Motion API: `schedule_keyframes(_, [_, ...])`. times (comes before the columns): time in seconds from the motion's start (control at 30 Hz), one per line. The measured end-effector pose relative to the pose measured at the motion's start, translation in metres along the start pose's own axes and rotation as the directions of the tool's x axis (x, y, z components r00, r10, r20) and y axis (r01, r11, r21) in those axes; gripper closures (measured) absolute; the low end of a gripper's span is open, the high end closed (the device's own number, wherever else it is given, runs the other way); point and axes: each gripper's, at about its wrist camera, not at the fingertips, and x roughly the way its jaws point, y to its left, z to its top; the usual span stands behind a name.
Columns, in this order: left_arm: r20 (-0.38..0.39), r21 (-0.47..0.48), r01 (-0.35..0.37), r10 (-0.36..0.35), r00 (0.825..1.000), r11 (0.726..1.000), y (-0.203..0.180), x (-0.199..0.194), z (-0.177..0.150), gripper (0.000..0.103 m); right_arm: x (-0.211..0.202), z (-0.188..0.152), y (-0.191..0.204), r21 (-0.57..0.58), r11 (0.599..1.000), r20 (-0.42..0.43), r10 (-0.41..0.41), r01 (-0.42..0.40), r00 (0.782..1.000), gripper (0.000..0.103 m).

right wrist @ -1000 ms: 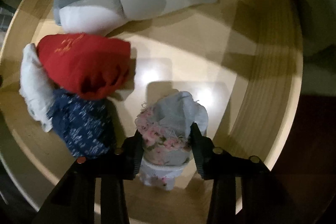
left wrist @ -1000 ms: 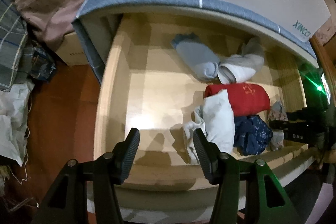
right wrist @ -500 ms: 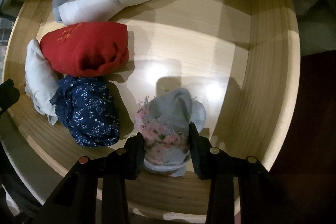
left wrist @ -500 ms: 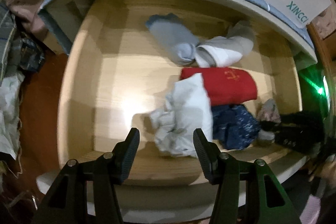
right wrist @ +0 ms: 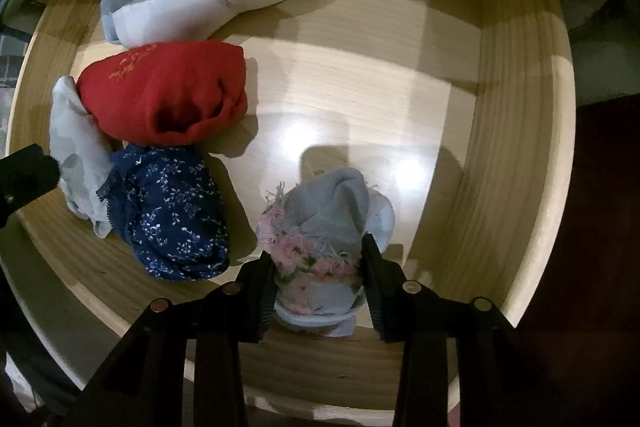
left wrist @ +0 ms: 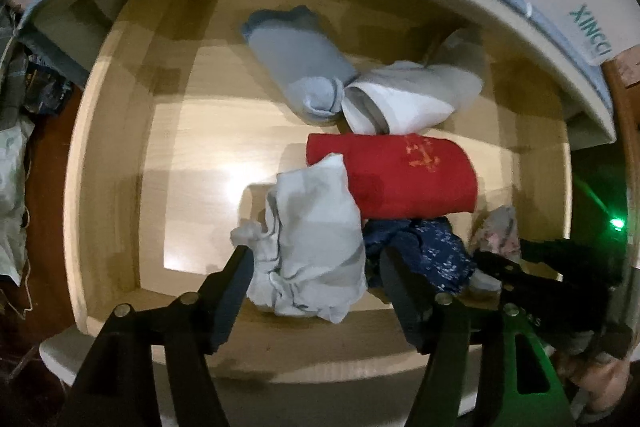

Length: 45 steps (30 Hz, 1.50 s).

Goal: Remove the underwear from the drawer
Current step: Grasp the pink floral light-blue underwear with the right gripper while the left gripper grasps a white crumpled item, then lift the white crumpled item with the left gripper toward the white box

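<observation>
While every garment remains inside the open light wooden drawer (left wrist: 120,187), extraction is judged only begun. Left wrist view: the left gripper (left wrist: 314,277) has just been opening and stands wide, straddling the crumpled white underwear with grey trim (left wrist: 312,239) near the front edge without pressing it. Behind it lie the rolled red underwear with gold print (left wrist: 404,179), a pale blue rolled garment (left wrist: 296,67) and a white-and-grey rolled garment (left wrist: 408,99) toward the back edge; the navy floral underwear (left wrist: 424,251) sits at the front, right of the white piece.

Right wrist view: the right gripper (right wrist: 318,283) is narrowed, clamping the grey bundle with pink floral trim (right wrist: 324,239) by the front edge, toward the right front corner. That bundle is not yet clear of the drawer; five further pieces are left
</observation>
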Motion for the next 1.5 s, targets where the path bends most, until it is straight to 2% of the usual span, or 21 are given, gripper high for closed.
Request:
schedule_keyframes(0.2, [-0.054, 0.003, -0.072, 0.072, 0.996, 0.997, 0.001, 0.025, 0.007, 0.034, 0.001, -0.001, -0.007, -0.001, 1.000, 0.000, 0.002, -0.002, 1.000, 0.066])
schedule_keyframes(0.43, [-0.113, -0.015, -0.090, 0.088, 0.990, 0.996, 0.008, 0.036, 0.015, 0.031, -0.002, 0.003, -0.011, 0.000, 1.000, -0.003, 0.009, -0.009, 1.000, 0.065])
schedule_keyframes(0.53, [-0.134, -0.040, -0.072, 0.066, 0.989, 0.997, 0.013, 0.038, 0.021, 0.031, -0.003, 0.003, -0.012, 0.001, 1.000, -0.003, 0.011, -0.011, 1.000, 0.065])
schedule_keyframes(0.63, [-0.145, -0.031, -0.079, 0.074, 0.987, 0.996, 0.016, 0.039, 0.023, 0.031, -0.002, 0.004, -0.012, 0.000, 1.000, -0.003, 0.010, -0.010, 1.000, 0.065])
schedule_keyframes(0.73, [-0.149, -0.011, -0.086, 0.083, 0.985, 0.996, 0.029, 0.036, 0.026, 0.033, -0.002, 0.004, -0.012, 0.000, 1.000, -0.003, 0.010, -0.010, 1.000, 0.065])
schedule_keyframes(0.77, [-0.145, -0.004, -0.087, 0.086, 0.986, 0.996, 0.031, 0.035, 0.027, 0.038, -0.002, 0.004, -0.012, 0.000, 1.000, -0.003, 0.010, -0.010, 1.000, 0.065])
schedule_keyframes(0.8, [-0.136, -0.002, -0.084, 0.083, 0.987, 0.996, 0.032, 0.034, 0.027, 0.044, -0.002, 0.004, -0.012, 0.000, 1.000, -0.003, 0.010, -0.010, 1.000, 0.065])
schedule_keyframes(1.07, [-0.061, 0.002, -0.094, 0.094, 0.994, 0.996, 0.036, 0.017, 0.019, 0.060, -0.001, 0.004, -0.012, -0.001, 1.000, -0.003, 0.009, -0.009, 1.000, 0.065])
schedule_keyframes(1.17, [-0.040, 0.002, -0.109, 0.109, 0.993, 0.994, 0.037, 0.010, 0.015, 0.062, -0.001, 0.004, -0.012, -0.003, 1.000, -0.003, 0.009, -0.009, 1.000, 0.065])
schedule_keyframes(1.23, [-0.018, -0.003, -0.089, 0.089, 0.996, 0.996, 0.039, 0.003, 0.011, 0.062, -0.002, 0.004, -0.013, -0.003, 1.000, -0.003, 0.008, -0.008, 1.000, 0.065])
schedule_keyframes(1.33, [0.028, 0.022, -0.095, 0.095, 0.995, 0.995, 0.042, -0.014, 0.004, 0.062, -0.001, 0.004, -0.013, -0.002, 1.000, -0.003, 0.007, -0.007, 1.000, 0.065])
schedule_keyframes(1.4, [0.079, 0.040, -0.099, 0.095, 0.992, 0.994, 0.036, -0.030, -0.007, 0.062, -0.001, 0.004, -0.014, -0.003, 1.000, -0.003, 0.007, -0.007, 1.000, 0.065])
schedule_keyframes(1.5, [0.182, 0.067, -0.107, 0.093, 0.979, 0.992, 0.035, -0.054, -0.020, 0.062, -0.001, 0.004, -0.014, -0.003, 1.000, -0.003, 0.007, -0.007, 1.000, 0.065])
